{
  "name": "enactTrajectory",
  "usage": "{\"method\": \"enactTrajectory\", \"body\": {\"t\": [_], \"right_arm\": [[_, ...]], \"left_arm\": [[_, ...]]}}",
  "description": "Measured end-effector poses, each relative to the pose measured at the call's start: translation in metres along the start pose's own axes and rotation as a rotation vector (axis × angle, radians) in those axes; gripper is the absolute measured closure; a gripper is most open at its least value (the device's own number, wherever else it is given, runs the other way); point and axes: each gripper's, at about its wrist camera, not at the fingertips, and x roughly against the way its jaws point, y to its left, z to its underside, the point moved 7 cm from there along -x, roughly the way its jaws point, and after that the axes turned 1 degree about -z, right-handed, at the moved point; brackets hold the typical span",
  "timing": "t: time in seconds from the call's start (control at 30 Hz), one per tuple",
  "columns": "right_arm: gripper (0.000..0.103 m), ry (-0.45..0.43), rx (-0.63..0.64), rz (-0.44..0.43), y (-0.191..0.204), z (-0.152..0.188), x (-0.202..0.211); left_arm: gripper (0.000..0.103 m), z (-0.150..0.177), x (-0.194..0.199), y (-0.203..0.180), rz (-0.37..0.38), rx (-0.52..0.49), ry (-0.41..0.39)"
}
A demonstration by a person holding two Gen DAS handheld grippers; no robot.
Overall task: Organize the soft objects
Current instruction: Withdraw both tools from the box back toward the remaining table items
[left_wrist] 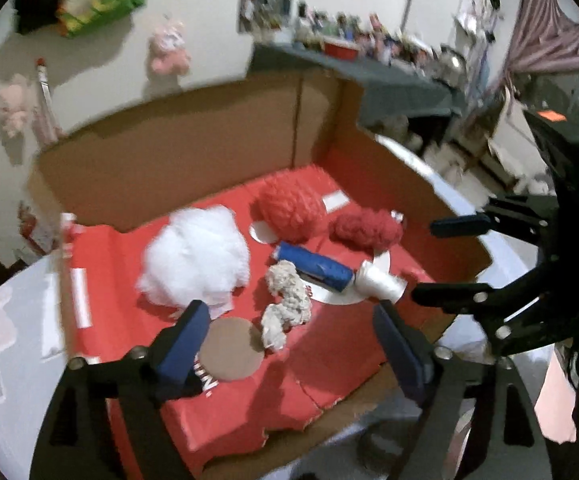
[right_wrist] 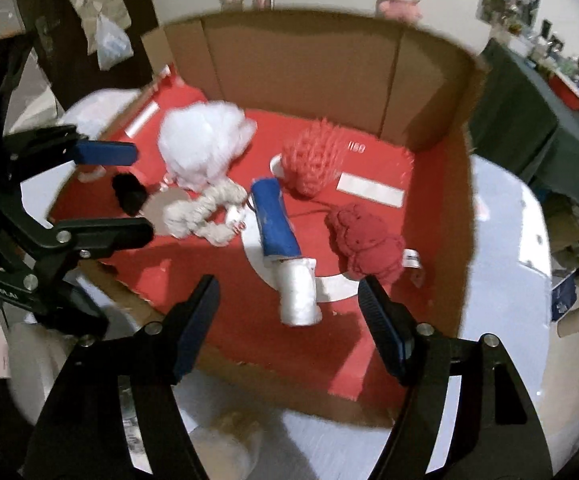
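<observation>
An open cardboard box (left_wrist: 161, 160) with a red floor holds the soft things. White stuffing (left_wrist: 195, 254), a spiky red ball (left_wrist: 291, 210), a dark red knitted bundle (left_wrist: 365, 230), a blue roll (left_wrist: 315, 266), a white roll (left_wrist: 381, 282) and a cream rope knot (left_wrist: 287, 302) lie inside. My left gripper (left_wrist: 289, 308) hangs open above the rope, holding nothing. My right gripper (right_wrist: 287, 282) stands open over the white roll (right_wrist: 297, 296), also holding nothing. In the right wrist view the left gripper (right_wrist: 137, 192) sits at the box's left side by a small black lump (right_wrist: 129, 196).
A brown disc (left_wrist: 229, 354) lies on the red floor near the left finger. The box's front edge is torn. The box stands on a pale round table (right_wrist: 505, 240). A dark cluttered shelf (left_wrist: 401, 84) and pink plush toys (left_wrist: 169, 46) on the wall lie beyond.
</observation>
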Motion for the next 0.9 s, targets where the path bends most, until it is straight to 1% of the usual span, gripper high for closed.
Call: {"method": "enactTrajectory", "body": {"t": [0.03,0.07,0.1,0.17,0.23,0.3,0.37,0.47,0.63,0.77,0.83,0.9], "right_arm": [[0.031,-0.017,-0.003,0.005,0.003,-0.002,0.005],[0.028,-0.042,-0.007,0.005,0.005,0.0,0.017],[0.022,-0.07,-0.009,-0.003,0.009,0.001,0.029],[0.019,-0.12,-0.011,-0.009,0.019,0.003,0.047],[0.019,-0.176,-0.003,0.006,0.029,0.007,0.071],[0.018,-0.214,-0.008,0.003,0.041,0.01,0.088],[0.018,-0.258,0.0,0.018,0.052,0.019,0.106],[0.013,-0.319,0.024,0.049,0.069,0.034,0.127],[0.013,-0.407,0.021,0.095,0.087,0.062,0.145],[0.013,-0.487,-0.011,0.182,0.094,0.089,0.158],[0.012,-0.517,-0.021,0.208,0.097,0.1,0.16],[0.011,-0.553,-0.033,0.231,0.1,0.111,0.164]], "left_arm": [[0.012,0.0,0.008,0.001,-0.007,0.012,-0.022],[0.012,0.0,0.02,0.002,-0.022,0.029,-0.055],[0.009,0.002,0.032,0.003,-0.043,0.042,-0.087],[0.006,0.005,0.054,0.002,-0.072,0.047,-0.142],[0.002,0.01,0.078,0.001,-0.103,0.048,-0.204],[0.001,0.017,0.1,-0.001,-0.142,0.041,-0.257],[0.0,0.024,0.114,-0.005,-0.148,0.045,-0.29],[0.0,0.041,0.139,-0.01,-0.164,0.079,-0.353],[0.0,0.069,0.162,-0.02,-0.188,0.112,-0.417],[0.0,0.091,0.171,-0.027,-0.195,0.156,-0.458],[0.0,0.104,0.175,-0.032,-0.18,0.169,-0.479],[0.0,0.118,0.177,-0.037,-0.194,0.176,-0.507]]}}
